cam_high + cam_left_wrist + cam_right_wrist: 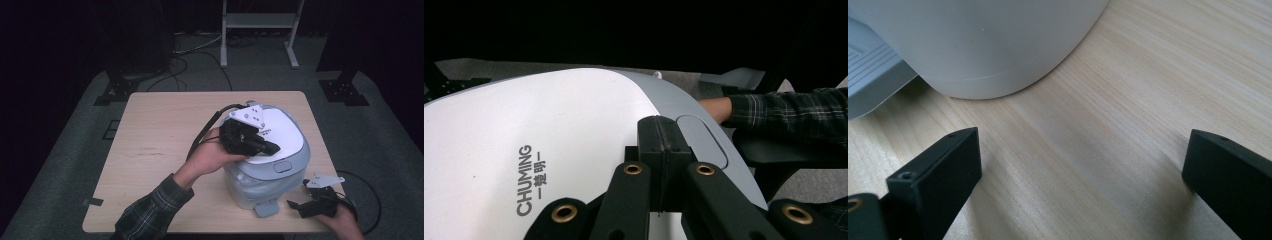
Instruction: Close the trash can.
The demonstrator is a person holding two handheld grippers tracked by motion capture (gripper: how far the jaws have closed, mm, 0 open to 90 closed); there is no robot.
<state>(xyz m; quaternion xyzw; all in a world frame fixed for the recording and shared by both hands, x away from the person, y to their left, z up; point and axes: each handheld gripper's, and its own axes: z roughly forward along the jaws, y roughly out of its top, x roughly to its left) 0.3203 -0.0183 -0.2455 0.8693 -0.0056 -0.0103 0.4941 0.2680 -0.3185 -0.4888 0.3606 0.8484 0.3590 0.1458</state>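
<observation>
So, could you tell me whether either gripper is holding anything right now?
Nothing is held. The left gripper rests shut on the rice cooker's lid; the right gripper is open above the table.

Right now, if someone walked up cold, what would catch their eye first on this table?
The big white and grey rice cooker on the right half of the wooden table, its lid printed CHUMING. The left gripper rests on that lid with its jaws shut, near the grey lid button. The right gripper sits open low at the table's front right corner, beside the cooker's base.
</observation>
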